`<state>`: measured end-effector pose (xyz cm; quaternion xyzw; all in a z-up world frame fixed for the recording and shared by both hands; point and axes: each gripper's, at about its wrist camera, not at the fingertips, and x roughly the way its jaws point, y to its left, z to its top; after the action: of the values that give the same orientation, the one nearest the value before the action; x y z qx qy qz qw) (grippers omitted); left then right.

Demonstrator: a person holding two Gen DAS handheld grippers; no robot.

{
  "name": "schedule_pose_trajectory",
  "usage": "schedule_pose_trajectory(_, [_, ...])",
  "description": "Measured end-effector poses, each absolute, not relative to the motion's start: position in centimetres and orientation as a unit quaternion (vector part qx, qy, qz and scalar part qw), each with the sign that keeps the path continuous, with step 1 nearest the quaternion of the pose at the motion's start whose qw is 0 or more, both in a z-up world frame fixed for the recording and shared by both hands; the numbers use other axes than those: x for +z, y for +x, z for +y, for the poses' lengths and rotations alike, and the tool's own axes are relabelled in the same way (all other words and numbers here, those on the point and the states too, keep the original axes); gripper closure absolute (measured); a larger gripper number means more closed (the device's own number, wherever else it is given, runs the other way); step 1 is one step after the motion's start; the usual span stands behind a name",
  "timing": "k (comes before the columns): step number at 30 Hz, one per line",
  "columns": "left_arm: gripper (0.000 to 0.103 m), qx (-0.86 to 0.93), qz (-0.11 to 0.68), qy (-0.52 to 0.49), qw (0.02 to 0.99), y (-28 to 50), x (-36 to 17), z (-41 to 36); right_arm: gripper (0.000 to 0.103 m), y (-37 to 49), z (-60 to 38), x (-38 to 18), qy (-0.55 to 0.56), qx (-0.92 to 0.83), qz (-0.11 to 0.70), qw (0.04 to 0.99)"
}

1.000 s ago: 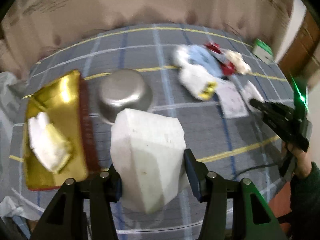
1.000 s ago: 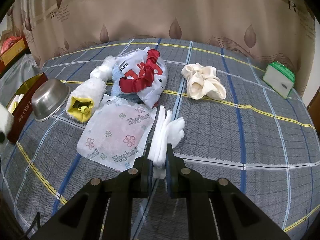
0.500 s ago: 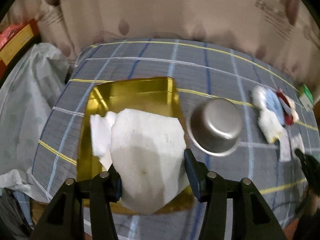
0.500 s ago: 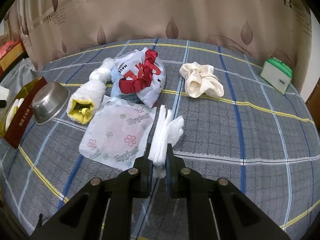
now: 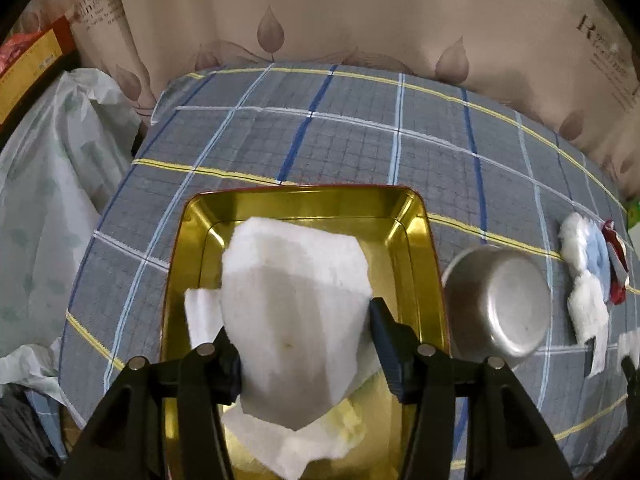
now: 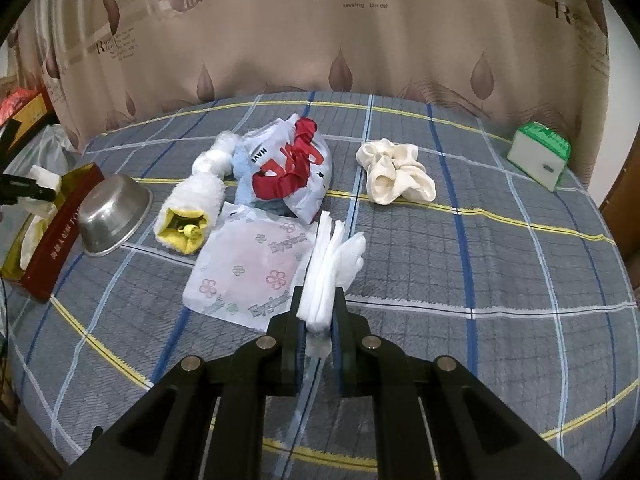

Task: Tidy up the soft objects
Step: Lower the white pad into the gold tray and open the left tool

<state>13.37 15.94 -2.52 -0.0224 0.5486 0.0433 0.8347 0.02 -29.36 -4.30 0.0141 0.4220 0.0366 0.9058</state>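
Note:
My left gripper (image 5: 304, 332) is shut on a white foam block (image 5: 296, 304) and holds it over the gold tin box (image 5: 416, 240), which has white and yellowish soft pieces (image 5: 280, 440) inside. My right gripper (image 6: 316, 316) is shut on a stack of white cotton pads (image 6: 330, 264) just above the bed. In the right wrist view the box (image 6: 52, 248) sits at far left with the left gripper (image 6: 28, 191) above it.
A steel bowl (image 5: 500, 308) lies upside down right of the box. A fluffy white duster (image 6: 196, 200), a plastic bag with red print (image 6: 288, 168), a flowered wipes packet (image 6: 248, 272), a cream scrunchie (image 6: 392, 176) and a green-white box (image 6: 540, 156) lie on the plaid bedsheet (image 6: 480, 260). Curtain behind.
My left gripper has carried the foam block leftward from beside the bowl to over the gold box. My right gripper has stayed put, holding the cotton pads.

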Motion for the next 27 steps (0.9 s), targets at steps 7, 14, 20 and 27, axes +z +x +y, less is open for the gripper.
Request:
schedule_pose_trajectory(7, [0.042, 0.037, 0.57, -0.041, 0.82, 15.2, -4.0, 16.5, 0.093, -0.2, -28.6, -3.7, 0.013, 0.039, 0.421, 0.906])
schedule_pose_trajectory(14, [0.04, 0.043, 0.587, -0.046, 0.807, 15.6, -4.6, 17.1, 0.093, -0.2, -27.9, -3.6, 0.01, 0.043, 0.421, 0.906])
schedule_pose_trajectory(20, [0.04, 0.038, 0.572, -0.046, 0.818, 14.6, -3.0, 17.5, 0.093, -0.4, -26.8, -3.0, 0.001, 0.051, 0.418, 0.907])
schedule_pose_trajectory(27, [0.04, 0.046, 0.548, -0.024, 0.835, 12.2, -0.6, 17.3, 0.093, -0.7, -23.2, -2.0, -0.022, 0.092, 0.416, 0.904])
